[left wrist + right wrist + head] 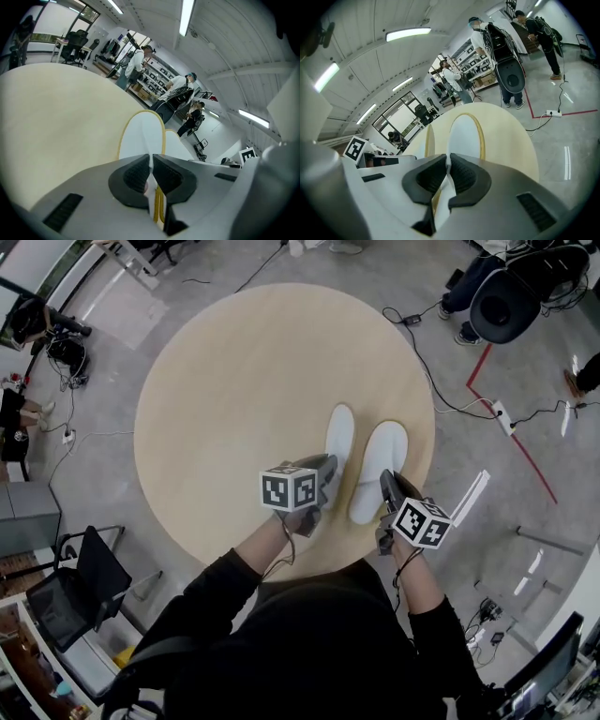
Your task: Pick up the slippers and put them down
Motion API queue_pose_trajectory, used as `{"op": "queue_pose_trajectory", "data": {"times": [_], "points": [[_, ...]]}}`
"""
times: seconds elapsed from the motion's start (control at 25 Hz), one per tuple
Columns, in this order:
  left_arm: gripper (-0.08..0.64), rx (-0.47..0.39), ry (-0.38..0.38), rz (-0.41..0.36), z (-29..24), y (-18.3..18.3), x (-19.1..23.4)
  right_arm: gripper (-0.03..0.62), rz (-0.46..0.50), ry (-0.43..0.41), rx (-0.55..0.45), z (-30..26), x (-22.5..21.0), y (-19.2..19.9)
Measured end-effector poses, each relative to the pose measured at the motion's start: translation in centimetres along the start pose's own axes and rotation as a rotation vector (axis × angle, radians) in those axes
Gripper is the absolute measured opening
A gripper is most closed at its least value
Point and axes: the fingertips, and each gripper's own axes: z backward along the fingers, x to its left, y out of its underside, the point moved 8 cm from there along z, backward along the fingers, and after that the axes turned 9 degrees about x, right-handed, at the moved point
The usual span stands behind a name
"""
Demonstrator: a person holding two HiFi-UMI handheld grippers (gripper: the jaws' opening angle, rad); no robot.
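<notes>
Two white slippers with yellowish edging are held above the round wooden table (225, 399). The left slipper (339, 437) (140, 136) is pinched at its heel by my left gripper (323, 470) (151, 176), whose jaws are shut on it. My right gripper (387, 486) (447, 172) is shut on the heel of the right slipper (380, 465) (465, 133). Both slippers point away from me, side by side near the table's right front edge. Each gripper view also shows the other slipper alongside.
People stand among shelves and equipment beyond the table (136, 63) (501, 42). A black office chair (511, 296) is on the floor at the far right, another chair (84, 577) at the near left. Cables and a power strip (502, 416) lie on the floor.
</notes>
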Motion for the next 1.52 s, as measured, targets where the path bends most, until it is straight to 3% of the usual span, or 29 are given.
{"op": "queue_pose_trajectory", "data": {"times": [0.32, 0.6, 0.84, 1.16, 1.52], "points": [[0.037, -0.137, -0.009, -0.022, 6.5, 0.8, -1.0, 0.032, 0.08, -0.098, -0.03, 2.6, 5.3, -0.4], [0.037, -0.256, 0.011, 0.049, 12.5, 3.2, -1.7, 0.034, 0.183, -0.203, -0.06, 4.9, 10.6, -0.4], [0.037, -0.339, 0.001, 0.044, 17.2, 4.8, -1.4, 0.032, 0.258, -0.267, -0.073, 5.4, 14.8, 0.1], [0.037, -0.423, 0.032, 0.034, 23.8, 5.1, 0.5, 0.032, 0.299, -0.293, -0.103, 5.1, 21.6, 1.6], [0.037, -0.495, 0.072, -0.028, 31.2, 4.9, 3.2, 0.032, 0.327, -0.302, -0.16, 4.0, 29.3, 3.0]]}}
